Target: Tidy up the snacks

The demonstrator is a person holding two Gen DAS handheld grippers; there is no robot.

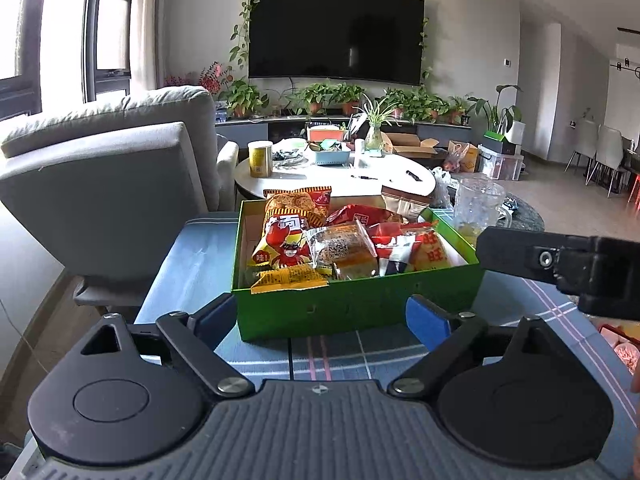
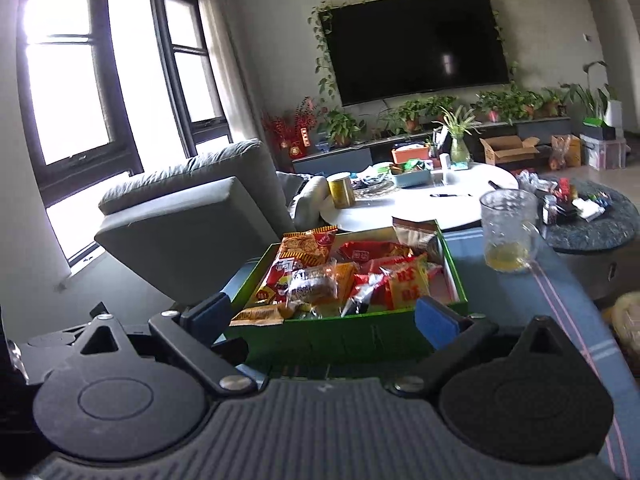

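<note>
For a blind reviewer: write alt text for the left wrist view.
A green box packed with snack packets sits on a blue plaid cloth, straight ahead of the left gripper, whose jaws are wide open and empty. The right gripper reaches in from the right; behind are a glass pitcher and a white table.

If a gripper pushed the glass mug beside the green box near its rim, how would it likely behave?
The glass mug stands tall and holds only a little yellow liquid at the bottom, so it is probably light and may tip rather than slide on the checked cloth. Its glass looks slippery and breakable.
</note>
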